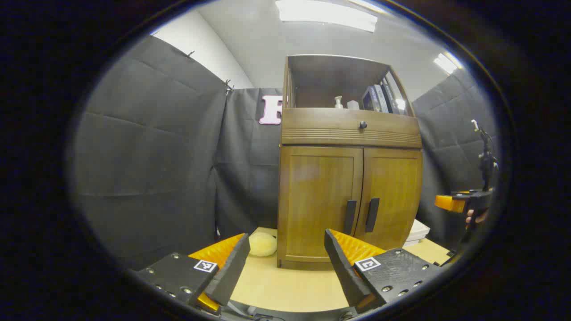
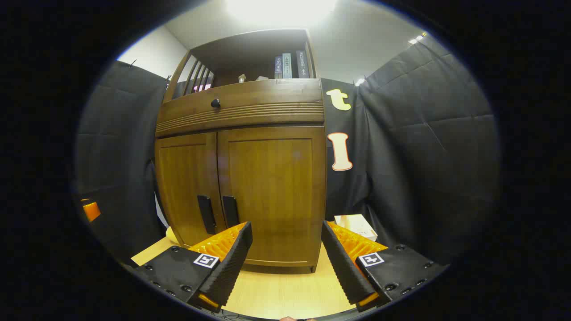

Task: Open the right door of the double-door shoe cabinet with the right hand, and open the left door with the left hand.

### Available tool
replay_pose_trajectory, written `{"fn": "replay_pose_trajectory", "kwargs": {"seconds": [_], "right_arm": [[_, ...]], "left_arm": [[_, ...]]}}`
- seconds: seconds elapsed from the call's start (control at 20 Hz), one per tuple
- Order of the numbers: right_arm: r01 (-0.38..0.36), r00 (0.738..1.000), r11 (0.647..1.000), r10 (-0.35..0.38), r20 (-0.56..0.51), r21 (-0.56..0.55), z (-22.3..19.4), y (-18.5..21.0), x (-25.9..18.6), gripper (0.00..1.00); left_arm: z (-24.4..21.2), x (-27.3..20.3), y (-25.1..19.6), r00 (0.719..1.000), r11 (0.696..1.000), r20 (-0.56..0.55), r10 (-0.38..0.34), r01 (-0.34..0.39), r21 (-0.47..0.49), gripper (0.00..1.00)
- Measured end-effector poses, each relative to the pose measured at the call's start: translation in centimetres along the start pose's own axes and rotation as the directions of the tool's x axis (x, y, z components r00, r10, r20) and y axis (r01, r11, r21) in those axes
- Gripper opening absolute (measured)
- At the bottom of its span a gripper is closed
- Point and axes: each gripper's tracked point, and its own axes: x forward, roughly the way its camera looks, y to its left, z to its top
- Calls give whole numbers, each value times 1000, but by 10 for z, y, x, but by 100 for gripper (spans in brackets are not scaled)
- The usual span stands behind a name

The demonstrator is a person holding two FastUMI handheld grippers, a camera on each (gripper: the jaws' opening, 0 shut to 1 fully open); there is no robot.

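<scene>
The books [image 2: 290,66] on the top shelf carry spine lettering, too small to make out; each gripper finger bears a small square black-and-white marker, no readable words on them; a pump bottle [image 1: 338,102] and a pale box [image 1: 353,104] beside the books show no legible label.

The left gripper [image 1: 285,261] has its jaws spread wide, nothing between them, touching nothing; the wooden floor board [image 1: 285,285] lies below, and the cabinet [image 1: 348,133] stands ahead and slightly to the right of it; the right gripper [image 2: 285,256] is likewise released, jaws wide apart and empty, the cabinet directly in front of it, not in contact.

The cabinet stands upright on the board against the black cloth wall; both doors are closed, the left door [image 1: 319,200] and right door [image 1: 392,196] meeting at the middle seam; two dark vertical handles sit side by side low at that seam, the left handle [image 1: 349,217] and right handle [image 1: 372,215]; above the doors a drawer [image 1: 350,127] with a round dark knob [image 1: 362,125]; above that the open shelf.

A yellow fluffy ball [image 1: 262,244] rests on the board just beside the cabinet's left side; a white stack [image 1: 417,232] lies at its right side; in the left gripper view the right gripper shows far off at the edge, with fingers of the hand [image 1: 473,217] holding it.
</scene>
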Motion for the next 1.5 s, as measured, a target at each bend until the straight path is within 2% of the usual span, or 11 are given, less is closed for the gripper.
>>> {"fn": "replay_pose_trajectory", "kwargs": {"seconds": [0.05, 0.25, 0.3, 0.35, 0.5, 0.55, 0.9, 0.95, 1.1, 1.25, 1.5], "right_arm": [[-11, 1000, 1000, 11, 4, 1, 2, 4, -1, 93], [-61, 998, 998, 61, 18, -9, 5, 21, -4, 92], [-73, 997, 997, 73, 16, -8, 4, 25, -4, 98], [-82, 996, 997, 82, 18, -6, 6, 26, -4, 93], [-162, 987, 987, 162, -12, 8, 1, 48, 2, 100], [-179, 984, 984, 179, -26, 1, -1, 53, 4, 93], [-173, 984, 984, 172, -49, -30, -14, 57, 8, 93], [-170, 984, 985, 168, -54, -30, -14, 57, 9, 98], [-178, 982, 984, 177, -59, 1, -11, 61, 16, 93], [-171, 985, 985, 171, -37, 18, 0, 65, 30, 93], [-190, 981, 981, 191, -14, 48, 15, 86, 59, 92]], "left_arm": [[-4, -6, 1, 1000, 1000, -11, 4, -4, 1, 96], [-5, -10, 4, 999, 1000, -21, 31, -31, -3, 96], [-4, -10, 3, 999, 999, -21, 36, -37, -13, 96], [-2, -13, 4, 999, 999, -12, 37, -37, -28, 96], [5, -16, 5, 998, 997, 19, 53, -52, -54, 97], [6, -16, 4, 998, 997, 20, 57, -56, -53, 96], [-5, -18, 3, 999, 999, -15, 38, -39, -18, 97], [-6, -19, 2, 999, 999, -19, 33, -33, -16, 97], [-6, -20, 2, 1000, 1000, -19, 8, -9, -25, 97], [-5, -20, -1, 999, 998, -28, -23, 21, -51, 97], [-9, -19, -1, 998, 1000, -62, 3, -5, -30, 96]]}}
